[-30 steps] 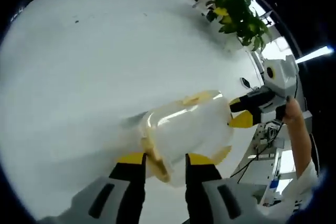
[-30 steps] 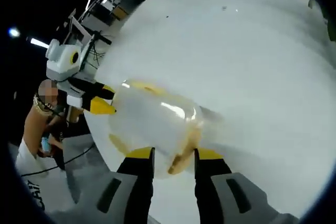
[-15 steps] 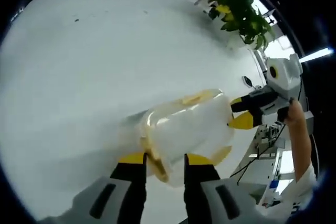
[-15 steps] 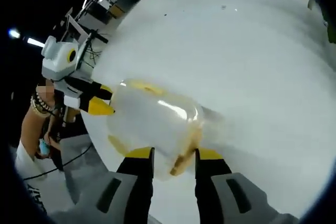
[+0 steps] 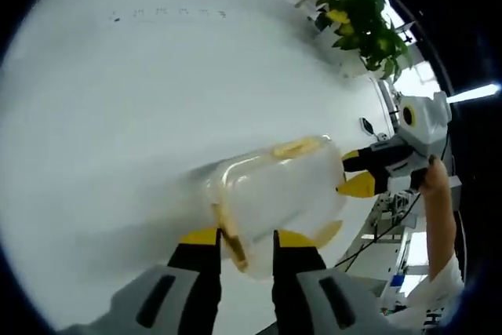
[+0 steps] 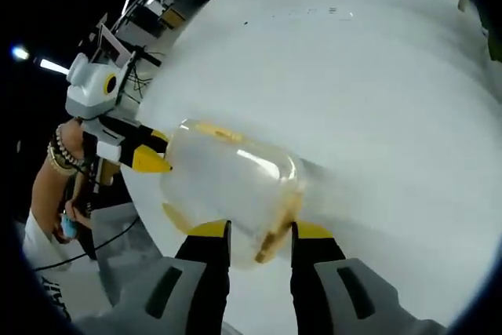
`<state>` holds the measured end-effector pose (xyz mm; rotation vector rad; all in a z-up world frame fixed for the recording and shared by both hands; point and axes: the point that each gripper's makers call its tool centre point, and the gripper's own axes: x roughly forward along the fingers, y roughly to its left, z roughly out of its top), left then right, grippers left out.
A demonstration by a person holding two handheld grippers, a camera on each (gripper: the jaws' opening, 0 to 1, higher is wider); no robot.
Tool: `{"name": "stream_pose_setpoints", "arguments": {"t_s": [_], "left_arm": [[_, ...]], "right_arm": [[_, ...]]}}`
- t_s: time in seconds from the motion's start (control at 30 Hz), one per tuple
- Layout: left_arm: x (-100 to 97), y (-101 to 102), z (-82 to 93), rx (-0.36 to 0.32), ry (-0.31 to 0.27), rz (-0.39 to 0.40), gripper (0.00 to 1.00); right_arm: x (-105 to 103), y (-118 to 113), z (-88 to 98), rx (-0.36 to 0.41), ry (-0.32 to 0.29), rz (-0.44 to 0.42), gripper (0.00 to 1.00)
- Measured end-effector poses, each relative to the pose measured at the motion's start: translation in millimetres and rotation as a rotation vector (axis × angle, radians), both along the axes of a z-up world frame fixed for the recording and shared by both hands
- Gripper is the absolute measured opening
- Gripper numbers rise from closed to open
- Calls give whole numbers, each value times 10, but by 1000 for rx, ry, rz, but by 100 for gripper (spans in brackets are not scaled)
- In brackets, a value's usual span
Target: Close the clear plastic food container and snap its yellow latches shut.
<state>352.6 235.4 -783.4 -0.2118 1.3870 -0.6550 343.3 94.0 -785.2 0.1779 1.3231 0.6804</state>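
**benchrat:** Update on the clear plastic food container (image 5: 278, 194): barely anything changed over that last second. It sat on the round white tabletop (image 5: 141, 107) the whole time, one end between the jaws of the left hand-held gripper (image 5: 246, 242) and the other between those of the right hand-held gripper (image 6: 259, 234). Each view wobbled a bit, but that was the cameras moving, not the box.

**latch_fan:** So were both actually clamped on it?

**benchrat:** Looked that way. Each pair of jaws was narrow, and each had a yellow end latch (image 5: 229, 229) sitting right between its yellow-tipped fingers. From the right gripper view, the other latch (image 6: 276, 229) was between the fingers too, and the left one's yellow tips were touching the far end.

**latch_fan:** Latches snapped, then?

**benchrat:** Couldn't tell. Lid seemed down on the body, and the long-side yellow latch (image 5: 296, 147) looked flat-ish, but the plastic was too blurry. My guess: the squeeze on both ends was in progress, with no visible click yet.
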Motion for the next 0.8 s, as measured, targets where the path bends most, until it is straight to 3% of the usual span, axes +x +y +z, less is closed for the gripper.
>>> {"name": "stream_pose_setpoints", "arguments": {"t_s": [0.23, 0.27, 0.3, 0.57, 0.8], "left_arm": [[-27, 3, 17, -1, 1, -1, 17], [-33, 2, 26, -5, 3, 5, 18], [-55, 55, 38, -8, 4, 5, 18], [-64, 102, 27, -9, 6, -1, 18], [-75, 107, 20, 12, -30, -25, 21]], "right_arm": [[-6, -4, 0, 5, 7, -4, 24], [-133, 142, 62, 100, 66, 33, 23], [-82, 60, 18, 65, 59, -48, 23], [-98, 53, 25, 55, 44, -11, 23], [-67, 8, 20, 22, 26, -3, 26]]}}
